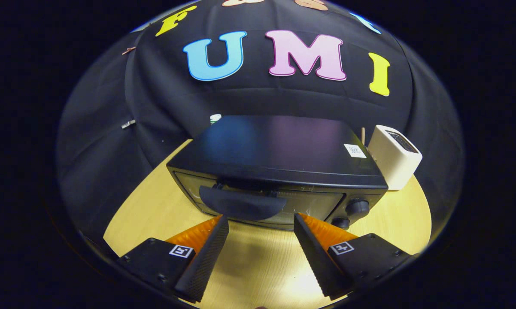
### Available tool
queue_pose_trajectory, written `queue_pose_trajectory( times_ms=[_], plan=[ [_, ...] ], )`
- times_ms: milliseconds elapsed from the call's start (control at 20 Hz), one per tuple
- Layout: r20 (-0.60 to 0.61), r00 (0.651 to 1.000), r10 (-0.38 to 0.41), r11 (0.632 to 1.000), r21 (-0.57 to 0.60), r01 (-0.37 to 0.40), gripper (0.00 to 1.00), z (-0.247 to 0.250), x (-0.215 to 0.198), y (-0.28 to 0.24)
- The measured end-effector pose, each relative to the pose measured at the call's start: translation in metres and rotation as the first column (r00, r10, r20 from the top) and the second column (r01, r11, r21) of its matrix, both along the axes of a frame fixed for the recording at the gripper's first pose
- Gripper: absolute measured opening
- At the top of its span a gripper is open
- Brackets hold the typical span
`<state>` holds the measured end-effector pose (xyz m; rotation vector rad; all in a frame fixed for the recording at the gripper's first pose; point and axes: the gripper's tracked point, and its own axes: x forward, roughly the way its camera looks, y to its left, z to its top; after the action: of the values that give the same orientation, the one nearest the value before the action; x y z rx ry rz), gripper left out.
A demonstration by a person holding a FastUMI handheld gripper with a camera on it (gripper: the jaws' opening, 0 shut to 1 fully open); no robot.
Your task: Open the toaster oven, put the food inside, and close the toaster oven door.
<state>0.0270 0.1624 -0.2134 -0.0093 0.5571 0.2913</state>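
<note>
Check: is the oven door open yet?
No, the toaster oven door is shut, its handle just ahead of the open gripper.

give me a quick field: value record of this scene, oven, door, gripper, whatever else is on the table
toaster oven: black toaster oven on the wooden table, just ahead of the fingers
door: glass door shut, its handle just beyond the fingertips
knobs: two knobs beside the door
gripper: gripper open, fingers spread, holding nothing, not touching the handle
other items: white toaster beside the oven; a small white and green thing behind it, too hidden to identify
food: cannot tell
task stage: door not yet opened
</note>
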Motion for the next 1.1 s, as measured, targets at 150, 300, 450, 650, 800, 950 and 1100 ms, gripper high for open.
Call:
queue_pose_trajectory(
  times_ms=[150, 300, 450, 650, 800, 950, 1100],
  plan=[
    [0.117, 0.993, 0.003, 0.999, 0.042, -0.008, 0.99, 0.048, 0.000, -0.019],
    [0.249, 0.968, -0.033, 0.997, 0.078, 0.014, 0.99, 0.101, -0.004, -0.060],
    [0.340, 0.936, -0.089, 0.995, 0.072, 0.068, 0.99, 0.139, -0.013, -0.113],
    [0.372, 0.911, -0.176, 0.984, 0.101, 0.149, 0.99, 0.171, -0.037, -0.166],
    [0.426, 0.874, -0.234, 0.971, 0.141, 0.191, 0.98, 0.200, -0.055, -0.196],
    [0.509, 0.821, -0.259, 0.965, 0.176, 0.195, 0.98, 0.224, -0.074, -0.216],
    [0.529, 0.804, -0.271, 0.963, 0.146, 0.228, 0.98, 0.221, -0.083, -0.230]
  ],
)
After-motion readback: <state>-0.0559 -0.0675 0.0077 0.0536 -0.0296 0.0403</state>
